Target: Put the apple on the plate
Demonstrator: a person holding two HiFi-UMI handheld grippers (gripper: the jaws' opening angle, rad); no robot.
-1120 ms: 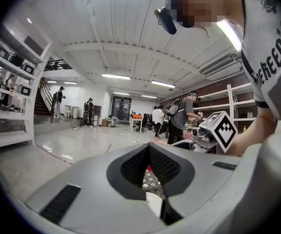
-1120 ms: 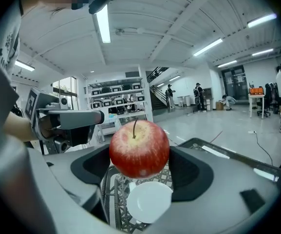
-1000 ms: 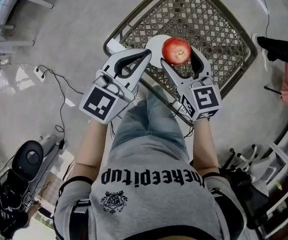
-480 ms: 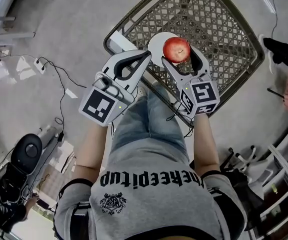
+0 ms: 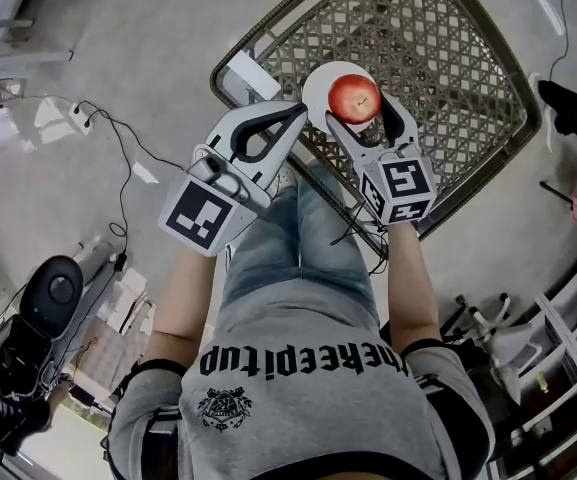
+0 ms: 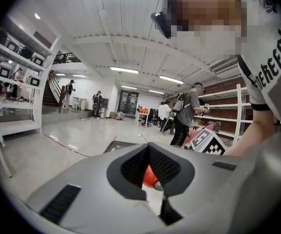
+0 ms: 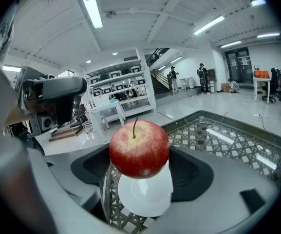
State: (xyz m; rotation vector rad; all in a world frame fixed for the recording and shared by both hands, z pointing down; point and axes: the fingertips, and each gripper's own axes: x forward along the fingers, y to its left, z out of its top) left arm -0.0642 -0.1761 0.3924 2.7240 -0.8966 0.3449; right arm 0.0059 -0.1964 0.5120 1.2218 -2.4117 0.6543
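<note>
Apple (image 5: 354, 98): clamped in right gripper (image 5: 360, 108), aloft. Now squarely over white plate (image 5: 316, 80) on wicker table (image 5: 448, 58); a second ago offset rightward. Lowering and release outstanding. Left gripper (image 5: 290, 113): closed, empty, alongside.

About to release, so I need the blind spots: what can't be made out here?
- Gap under the apple: head view, it covers the plate's middle; height unreadable.
- Part of the plate: right gripper view, behind apple and jaw.
- Apple in left gripper view: only a red sliver past the left gripper's shut jaws.
</note>
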